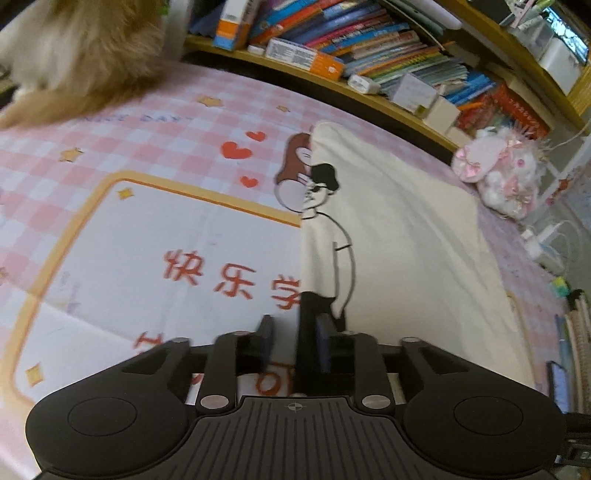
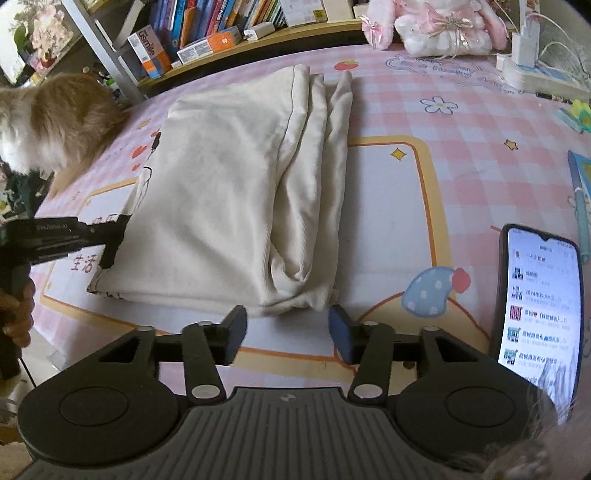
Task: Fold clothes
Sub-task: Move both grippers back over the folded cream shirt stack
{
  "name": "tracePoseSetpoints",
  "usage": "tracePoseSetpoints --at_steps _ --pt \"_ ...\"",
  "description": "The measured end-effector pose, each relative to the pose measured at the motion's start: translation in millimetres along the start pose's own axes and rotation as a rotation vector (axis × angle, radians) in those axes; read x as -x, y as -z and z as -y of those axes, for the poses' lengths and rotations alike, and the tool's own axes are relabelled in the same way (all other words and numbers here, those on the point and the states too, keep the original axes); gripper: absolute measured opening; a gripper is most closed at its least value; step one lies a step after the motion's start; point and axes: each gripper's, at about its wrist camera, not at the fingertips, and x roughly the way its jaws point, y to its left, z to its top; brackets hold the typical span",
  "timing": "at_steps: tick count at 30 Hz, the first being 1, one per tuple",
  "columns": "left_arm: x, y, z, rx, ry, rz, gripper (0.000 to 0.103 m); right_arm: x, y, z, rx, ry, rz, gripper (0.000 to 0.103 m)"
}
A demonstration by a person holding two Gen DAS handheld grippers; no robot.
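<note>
Open right gripper (image 2: 288,328) over pink checked tablecloth (image 2: 480,177), bookshelf (image 2: 221,29) behind.

Worktop (image 2: 461,177) with pink checked cover: folded cream garment (image 2: 236,192), phone (image 2: 539,310), pen (image 2: 580,210), plush toy (image 2: 443,26), furry animal (image 2: 55,118).

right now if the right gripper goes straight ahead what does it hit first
Most likely the near edge of the folded cream garment, just ahead of the open right gripper; depth is hard to judge.

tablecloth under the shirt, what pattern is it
Pink and white checks on the tablecloth, with stars and flowers; clearest in the right wrist view.
</note>
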Motion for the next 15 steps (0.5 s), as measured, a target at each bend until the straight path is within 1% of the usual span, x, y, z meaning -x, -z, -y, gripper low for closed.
tracePoseSetpoints --at_steps 2,5,7,9,11,13,15 --pt "7 2 -1 -0.010 -0.042 0.021 0.054 2 2 3 -0.009 -0.001 0.004 0.051" --pt "20 6 -1 -0.033 -0.059 0.053 0.059 4 3 8 -0.031 -0.009 0.006 0.052" --pt "28 10 2 -0.053 -0.065 0.079 0.064 5 3 11 -0.045 -0.015 0.006 0.055" --pt "34 13 7 -0.079 -0.069 0.107 0.073 6 3 11 -0.049 -0.015 0.006 0.059" --pt "39 17 15 -0.111 -0.083 0.132 0.079 6 3 11 -0.051 -0.011 0.007 0.063" --pt "41 21 20 -0.132 -0.081 0.139 0.080 6 3 11 -0.059 -0.010 0.008 0.069" --pt "43 24 24 -0.147 -0.070 0.138 0.080 5 3 12 -0.066 -0.011 0.008 0.070"
